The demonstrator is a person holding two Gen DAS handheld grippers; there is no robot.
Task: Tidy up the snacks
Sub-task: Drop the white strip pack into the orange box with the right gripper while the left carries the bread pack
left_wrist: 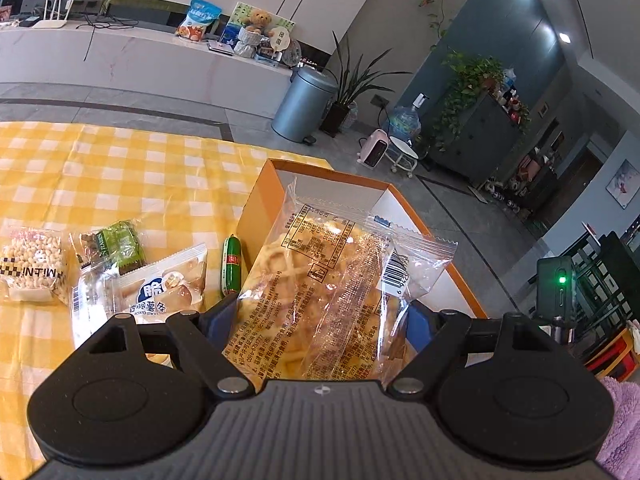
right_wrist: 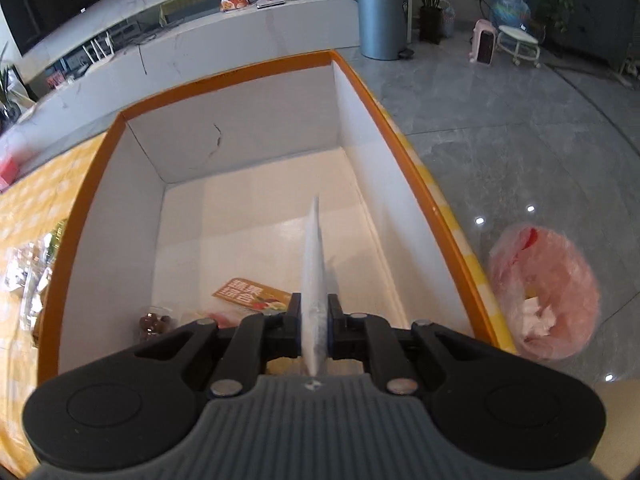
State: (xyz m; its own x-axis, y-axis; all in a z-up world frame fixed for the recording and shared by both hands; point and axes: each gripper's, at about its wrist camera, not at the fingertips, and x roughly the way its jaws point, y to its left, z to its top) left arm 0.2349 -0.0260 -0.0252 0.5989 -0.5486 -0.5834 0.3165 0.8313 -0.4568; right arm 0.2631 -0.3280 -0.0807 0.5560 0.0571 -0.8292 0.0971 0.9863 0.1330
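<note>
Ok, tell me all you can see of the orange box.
The box is open-topped card, orange outside and along the rim, white inside, with a thin crack line on the far inner wall. It stands upright on the yellow checked cloth near the table's edge. Inside, at the near end, lie an orange packet and a clear pack of brown balls. The right hand-held gripper holds a thin white packet edge-on over it.

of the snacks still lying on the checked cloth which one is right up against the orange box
The green sausage stick: it lies alongside the orange box, while the other packets sit further left.
</note>
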